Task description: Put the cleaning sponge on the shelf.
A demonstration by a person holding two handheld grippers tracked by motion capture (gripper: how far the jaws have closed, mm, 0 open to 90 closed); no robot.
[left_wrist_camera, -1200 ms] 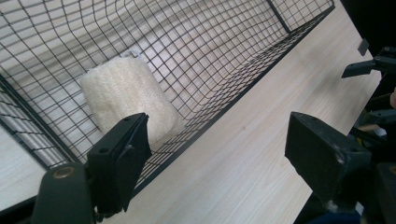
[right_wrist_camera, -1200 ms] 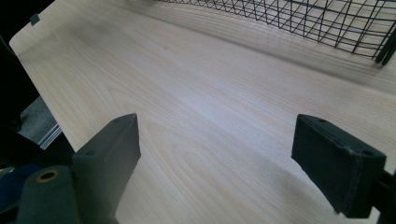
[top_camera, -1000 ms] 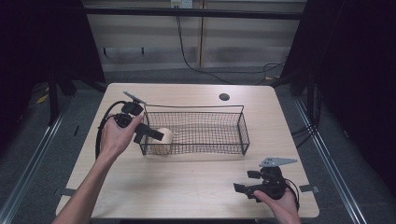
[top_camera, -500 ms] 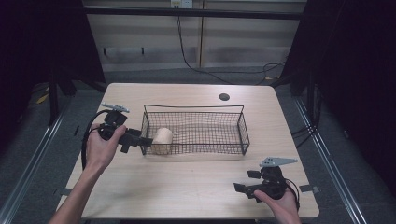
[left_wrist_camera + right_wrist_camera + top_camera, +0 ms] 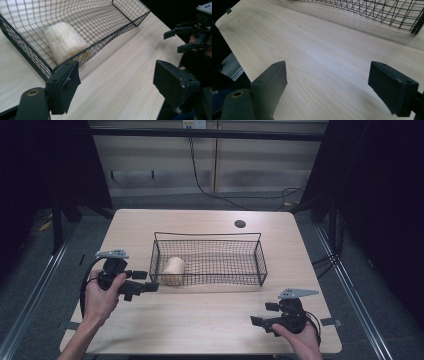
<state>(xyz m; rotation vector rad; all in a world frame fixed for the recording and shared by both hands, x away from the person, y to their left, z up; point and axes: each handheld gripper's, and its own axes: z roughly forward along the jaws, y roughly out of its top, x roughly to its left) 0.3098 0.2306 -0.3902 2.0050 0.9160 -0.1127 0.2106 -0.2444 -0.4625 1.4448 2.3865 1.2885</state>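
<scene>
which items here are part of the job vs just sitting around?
In play, likely: black wire mesh basket; pale fuzzy roll-shaped object inside its left end; open left gripper beside it.
Idle: open right gripper at the near right corner; light wooden table; its dark round hole.

left gripper (image 5: 144, 281): black, 2 blocky jaws, grey 3-cornered plate, black looped cable | right gripper (image 5: 261, 314): black, grey plate, cable | forearms: bare, no sleeves

A black wire mesh basket (image 5: 260, 262) sits on the pale wooden table (image 5: 210, 320), midway between its left and right edges. A cream fluffy roll-shaped object (image 5: 173, 270) lies in the basket's left end. A small dark round hole (image 5: 240, 224) lies behind the basket, toward the table's far right corner.
</scene>
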